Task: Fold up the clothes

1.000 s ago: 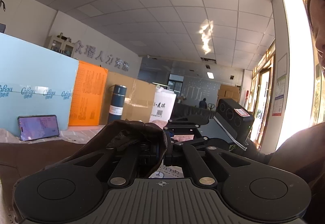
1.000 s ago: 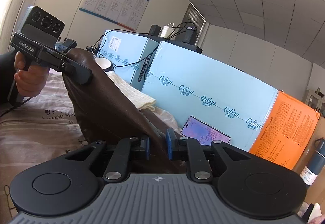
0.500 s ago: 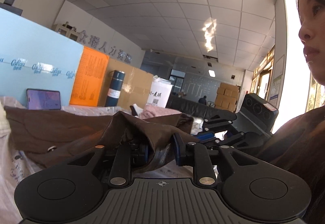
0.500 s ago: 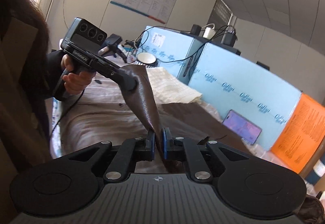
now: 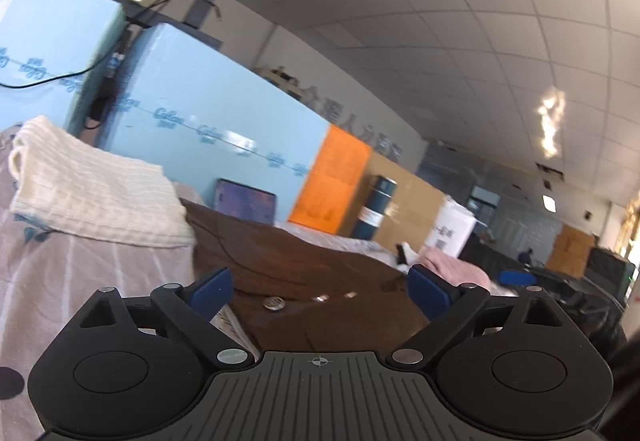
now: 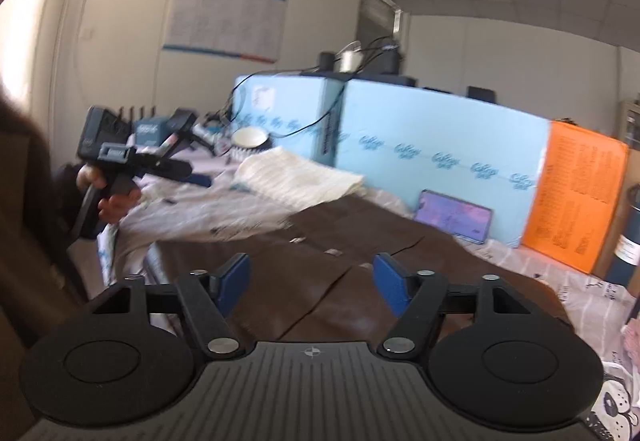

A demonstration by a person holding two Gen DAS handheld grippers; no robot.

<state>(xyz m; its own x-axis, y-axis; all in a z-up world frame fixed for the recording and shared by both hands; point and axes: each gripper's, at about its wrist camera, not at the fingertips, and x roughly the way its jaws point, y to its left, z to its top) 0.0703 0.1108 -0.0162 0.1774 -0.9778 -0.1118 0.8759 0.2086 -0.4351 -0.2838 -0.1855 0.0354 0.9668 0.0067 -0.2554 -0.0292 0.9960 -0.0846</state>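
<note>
The brown garment (image 6: 360,241) is lying spread flat on the bed (image 6: 208,209) beside a folded cream towel (image 6: 296,177); we are spreading both the left gripper (image 5: 320,291) and right gripper (image 6: 312,283), their jaws having just been opening with nothing pinched, letting the fold settle.

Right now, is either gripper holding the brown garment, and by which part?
Nothing is held. The left gripper and right gripper have both just opened, pads apart, and the brown garment lies spread flat on the bed beyond them.

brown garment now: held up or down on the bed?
Down: the brown garment lies flat on the bedsheet, between no blue pads.
</note>
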